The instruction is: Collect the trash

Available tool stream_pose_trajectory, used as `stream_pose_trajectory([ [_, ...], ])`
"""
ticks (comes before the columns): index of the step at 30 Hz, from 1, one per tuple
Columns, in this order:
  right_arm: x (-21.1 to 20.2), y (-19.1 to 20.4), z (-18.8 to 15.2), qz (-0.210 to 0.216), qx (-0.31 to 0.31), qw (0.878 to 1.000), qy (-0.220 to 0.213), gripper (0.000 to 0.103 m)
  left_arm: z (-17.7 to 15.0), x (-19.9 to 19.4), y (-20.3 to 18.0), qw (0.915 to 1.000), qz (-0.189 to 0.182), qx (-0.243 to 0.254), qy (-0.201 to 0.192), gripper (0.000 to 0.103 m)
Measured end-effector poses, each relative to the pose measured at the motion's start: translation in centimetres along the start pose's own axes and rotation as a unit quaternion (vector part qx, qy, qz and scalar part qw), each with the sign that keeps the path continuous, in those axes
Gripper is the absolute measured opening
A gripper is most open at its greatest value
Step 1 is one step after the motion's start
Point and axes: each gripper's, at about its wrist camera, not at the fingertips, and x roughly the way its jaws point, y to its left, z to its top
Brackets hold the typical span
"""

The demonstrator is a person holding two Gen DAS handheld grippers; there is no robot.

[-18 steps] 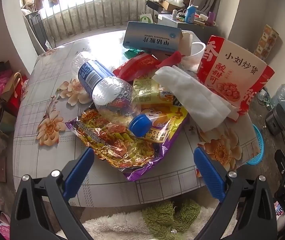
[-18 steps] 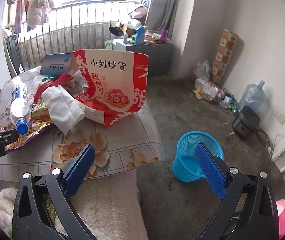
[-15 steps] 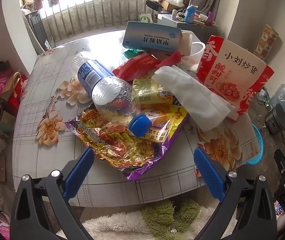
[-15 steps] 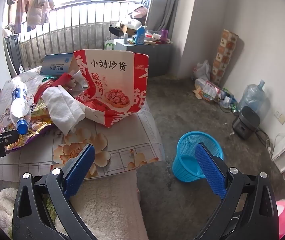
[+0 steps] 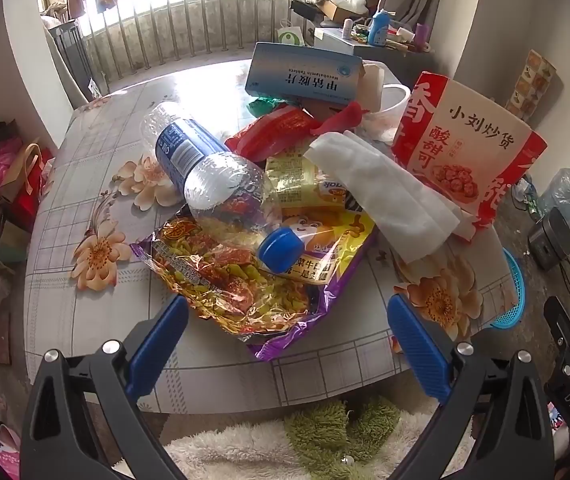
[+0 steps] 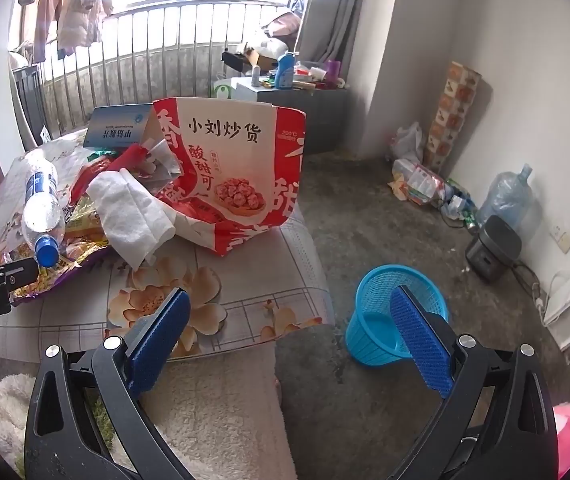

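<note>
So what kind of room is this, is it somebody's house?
Probably a lived-in room at home. A round table with a flowered cloth holds snack wrappers and a clear plastic bottle, clothes hang at the barred window, and a blue plastic wastebasket stands on the bare floor.

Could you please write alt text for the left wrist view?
The open left gripper hovers over a trash pile on a floral table: a plastic bottle lies on snack wrappers, beside a white tissue and red paper bag.

Bench (image 5: 85, 312) front strip lying bare; snack wrappers (image 5: 237, 280), plastic bottle (image 5: 213, 176), tissue (image 5: 381, 196) crowding beyond; blue basket (image 6: 397, 316) standing unobstructed.
</note>
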Motion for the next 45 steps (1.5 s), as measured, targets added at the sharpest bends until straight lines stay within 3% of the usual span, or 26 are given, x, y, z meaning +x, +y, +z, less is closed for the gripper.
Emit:
stream_pose_trajectory([
  [45, 0.33, 0.63, -0.04, 0.000, -0.006, 1.000, 0.003, 0.095, -0.33, 0.53, 0.70, 0.9999, 0.005, -0.001, 0.011, 0.097],
])
